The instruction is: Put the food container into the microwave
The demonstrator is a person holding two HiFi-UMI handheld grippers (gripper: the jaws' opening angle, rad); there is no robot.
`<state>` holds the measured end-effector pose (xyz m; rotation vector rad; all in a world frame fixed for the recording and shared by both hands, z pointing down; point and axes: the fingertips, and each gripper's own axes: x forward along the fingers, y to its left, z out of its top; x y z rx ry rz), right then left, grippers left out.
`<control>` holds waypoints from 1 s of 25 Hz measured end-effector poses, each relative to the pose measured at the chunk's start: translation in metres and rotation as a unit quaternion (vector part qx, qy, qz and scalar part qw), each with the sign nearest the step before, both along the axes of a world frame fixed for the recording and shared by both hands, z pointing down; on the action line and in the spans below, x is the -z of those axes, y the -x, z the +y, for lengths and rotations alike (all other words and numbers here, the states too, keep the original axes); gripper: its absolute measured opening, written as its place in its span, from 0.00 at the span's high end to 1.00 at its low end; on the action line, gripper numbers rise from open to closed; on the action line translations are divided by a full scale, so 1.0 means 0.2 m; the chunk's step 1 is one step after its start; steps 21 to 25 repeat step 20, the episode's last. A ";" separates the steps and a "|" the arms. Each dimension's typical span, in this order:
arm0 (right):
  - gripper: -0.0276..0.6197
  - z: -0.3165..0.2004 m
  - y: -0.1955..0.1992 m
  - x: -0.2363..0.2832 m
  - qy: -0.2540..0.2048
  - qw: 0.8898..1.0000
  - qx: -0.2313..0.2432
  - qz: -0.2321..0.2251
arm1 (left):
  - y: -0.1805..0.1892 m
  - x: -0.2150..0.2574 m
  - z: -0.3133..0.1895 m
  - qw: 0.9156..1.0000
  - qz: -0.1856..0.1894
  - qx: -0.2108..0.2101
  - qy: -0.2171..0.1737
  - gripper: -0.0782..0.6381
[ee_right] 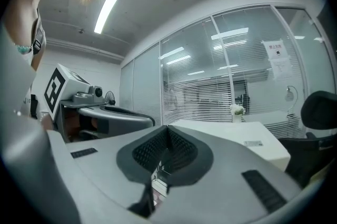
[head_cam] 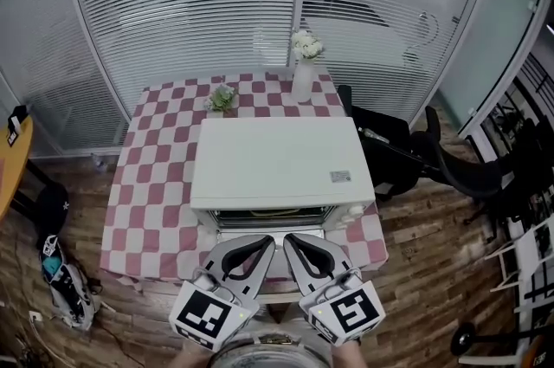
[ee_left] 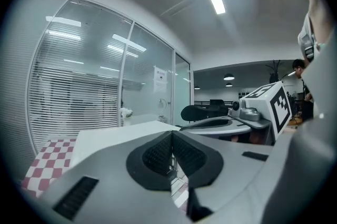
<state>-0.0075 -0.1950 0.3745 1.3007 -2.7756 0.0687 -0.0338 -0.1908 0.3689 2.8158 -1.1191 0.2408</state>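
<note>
My left claw [head_cam: 262, 244] and right claw [head_cam: 293, 242] are pinched shut, empty; food container unseen, presumably light, best rim-gripped.

The microwave [head_cam: 281, 158] is white with a small pale label, the cloth [head_cam: 151, 184] is checked in pink and white, and the floor [head_cam: 433, 254] is brown wood grain. The vase [head_cam: 303, 82] and its flowers [head_cam: 306, 44] are white, the small plant [head_cam: 222, 99] is green, the blinds [head_cam: 190, 3] are white with fine horizontal stripes, and the chairs [head_cam: 467, 163] are black. The left gripper [head_cam: 270, 241] and right gripper [head_cam: 287, 238] are pale grey with black, finely ribbed pads [ee_left: 158, 154], and their cubes [head_cam: 206, 316] are white with black square markers.
</note>
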 end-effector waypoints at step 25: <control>0.97 0.00 0.01 -0.03 0.009 1.000 0.014 0.012 | 0.00 0.00 0.00 1.000 -0.006 -0.002 0.001 0.87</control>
